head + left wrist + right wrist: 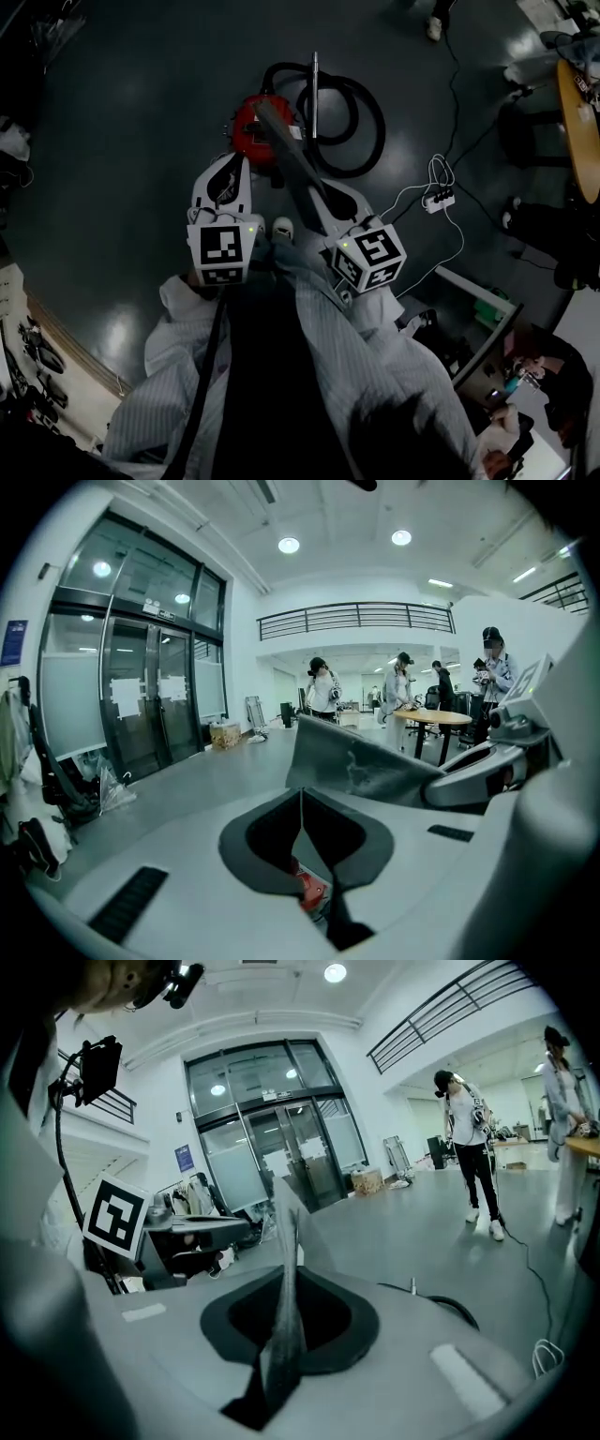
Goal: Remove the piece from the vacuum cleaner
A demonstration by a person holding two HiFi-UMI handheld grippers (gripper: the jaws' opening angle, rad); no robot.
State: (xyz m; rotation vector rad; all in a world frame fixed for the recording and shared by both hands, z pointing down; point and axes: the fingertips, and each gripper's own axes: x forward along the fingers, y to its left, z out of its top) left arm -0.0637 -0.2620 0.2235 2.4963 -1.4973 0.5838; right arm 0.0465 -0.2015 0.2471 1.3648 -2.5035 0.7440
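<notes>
Bare floor (112, 141) left of vacuum cleaner (249, 131), hose (373, 127) coiled right, power strip (439, 199) beyond

the vacuum cleaner (249, 131) looks glossy plastic, the floor (141, 112) smooth.

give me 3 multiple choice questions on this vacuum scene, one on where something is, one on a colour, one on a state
1. Where does the vacuum cleaner sit?
A. on the floor, beside its coiled hose
B. on a round table
C. on a chair

2. What colour is the vacuum cleaner's body?
A. blue
B. red
C. yellow

3. How do the right tongs stand?
A. wide open and empty
B. shut on the grey piece
C. shut on the hose

Answers:
1 A: the head view shows it on the dark floor with the black hose looped next to it.
2 B: its body shows red against the floor.
3 B: the right gripper view shows the thin grey piece pinched edge-on between closed jaws.
</notes>
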